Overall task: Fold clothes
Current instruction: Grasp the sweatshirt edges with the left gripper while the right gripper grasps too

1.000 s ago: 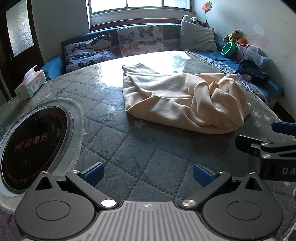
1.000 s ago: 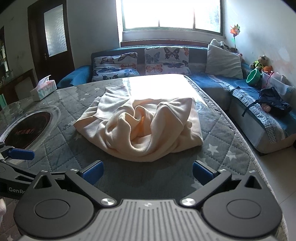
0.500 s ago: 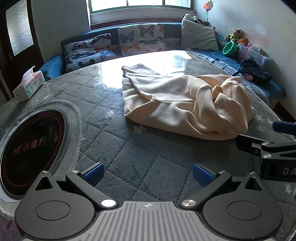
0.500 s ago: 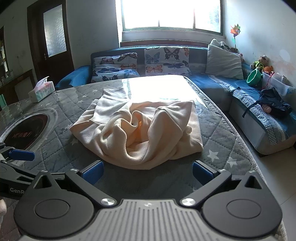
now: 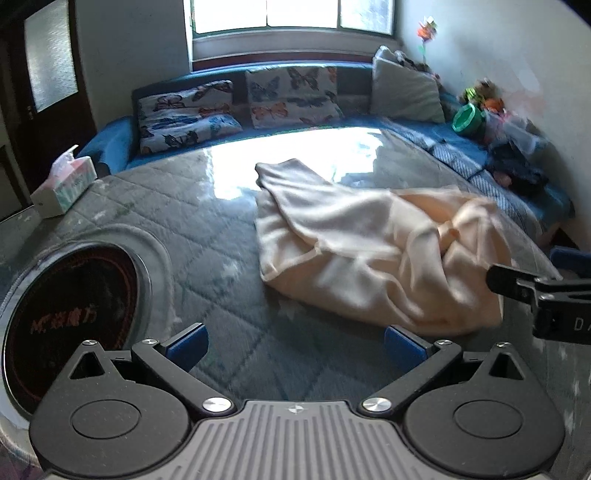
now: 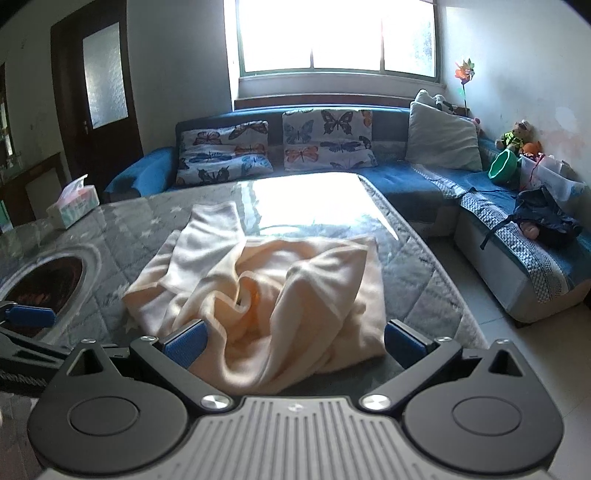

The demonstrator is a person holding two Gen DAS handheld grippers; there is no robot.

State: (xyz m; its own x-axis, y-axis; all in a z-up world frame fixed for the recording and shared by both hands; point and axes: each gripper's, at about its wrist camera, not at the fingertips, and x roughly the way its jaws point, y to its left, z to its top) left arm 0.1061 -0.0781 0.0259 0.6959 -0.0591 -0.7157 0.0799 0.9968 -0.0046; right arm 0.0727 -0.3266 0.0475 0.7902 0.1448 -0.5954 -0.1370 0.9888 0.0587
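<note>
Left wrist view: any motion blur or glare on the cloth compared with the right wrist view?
Left wrist view: the cream garment is smeared by motion blur at its right end; window glare washes out the tabletop behind it. Right wrist view: garment folds are sharp, same glare patch on the tabletop, window blown out. Fisheye bends both frames' edges.

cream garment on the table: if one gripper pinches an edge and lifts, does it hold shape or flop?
Likely flops: the cream garment lies crumpled in soft, deep folds, so a pinched edge would probably trail the rest. It looks thick and fleecy, so moderately heavy. The glossy table may let it slide when dragged. Both grippers, left and right, are open.
</note>
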